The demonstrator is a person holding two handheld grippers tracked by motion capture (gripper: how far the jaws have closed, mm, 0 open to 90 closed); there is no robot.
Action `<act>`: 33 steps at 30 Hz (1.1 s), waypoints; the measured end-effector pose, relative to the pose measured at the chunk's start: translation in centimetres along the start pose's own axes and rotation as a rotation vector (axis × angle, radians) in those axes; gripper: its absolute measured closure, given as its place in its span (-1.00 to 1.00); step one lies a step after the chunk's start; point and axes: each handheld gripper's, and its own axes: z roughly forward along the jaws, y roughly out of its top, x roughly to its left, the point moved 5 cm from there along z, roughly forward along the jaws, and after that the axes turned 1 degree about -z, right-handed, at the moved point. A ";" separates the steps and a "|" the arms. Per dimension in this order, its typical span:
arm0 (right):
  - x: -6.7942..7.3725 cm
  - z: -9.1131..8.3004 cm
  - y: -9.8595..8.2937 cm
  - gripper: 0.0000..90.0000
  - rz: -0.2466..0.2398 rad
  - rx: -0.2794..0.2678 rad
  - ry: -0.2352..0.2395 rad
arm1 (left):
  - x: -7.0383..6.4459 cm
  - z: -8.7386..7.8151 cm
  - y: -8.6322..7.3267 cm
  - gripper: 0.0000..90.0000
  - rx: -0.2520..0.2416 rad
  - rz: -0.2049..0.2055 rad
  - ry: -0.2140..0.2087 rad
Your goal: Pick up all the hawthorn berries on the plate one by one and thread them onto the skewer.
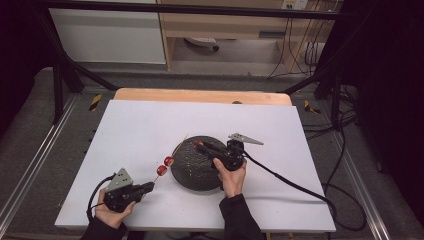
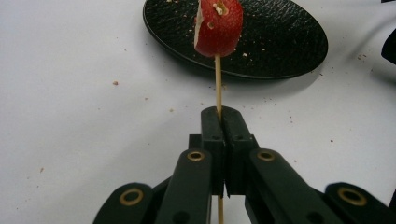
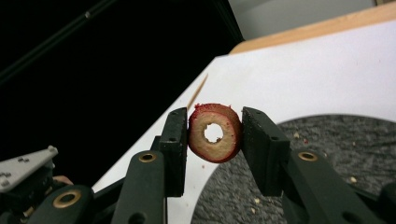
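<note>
The left gripper (image 1: 148,187), at the lower left, is clamping a skewer (image 2: 217,84) slanting up-right toward the plate (image 1: 187,172), while the right gripper (image 3: 215,136) is pinching a holed red slice (image 3: 215,133) (hole facing the camera) at the skewer's tip (image 3: 198,97).

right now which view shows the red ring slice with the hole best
The right gripper view: the red ring slice with a pale cut face sits face-on between the jaws. The high view shows it as a red speck over the black plate.
</note>
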 end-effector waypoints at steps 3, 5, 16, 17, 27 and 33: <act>0.2 -0.2 0.4 0.39 0.001 -0.041 0.005 | 0.0 -0.1 0.0 0.97 -0.004 0.000 0.001; 0.4 -0.4 0.7 0.39 0.000 -0.066 0.000 | 0.0 -0.1 0.0 0.97 -0.006 -0.001 0.000; 0.6 -1.0 2.5 0.39 0.021 -0.194 0.015 | -0.5 0.0 0.2 0.97 -0.011 0.010 -0.009; 0.6 -1.0 2.6 0.39 0.025 -0.202 0.018 | -0.6 0.0 0.2 0.97 -0.012 0.011 -0.010; 0.3 -0.6 3.0 0.39 0.062 -0.272 0.029 | -1.4 0.3 0.4 0.97 -0.025 0.022 -0.026; 0.1 -0.2 2.7 0.39 0.078 -0.303 0.029 | -1.9 0.5 0.6 0.97 -0.034 0.027 -0.030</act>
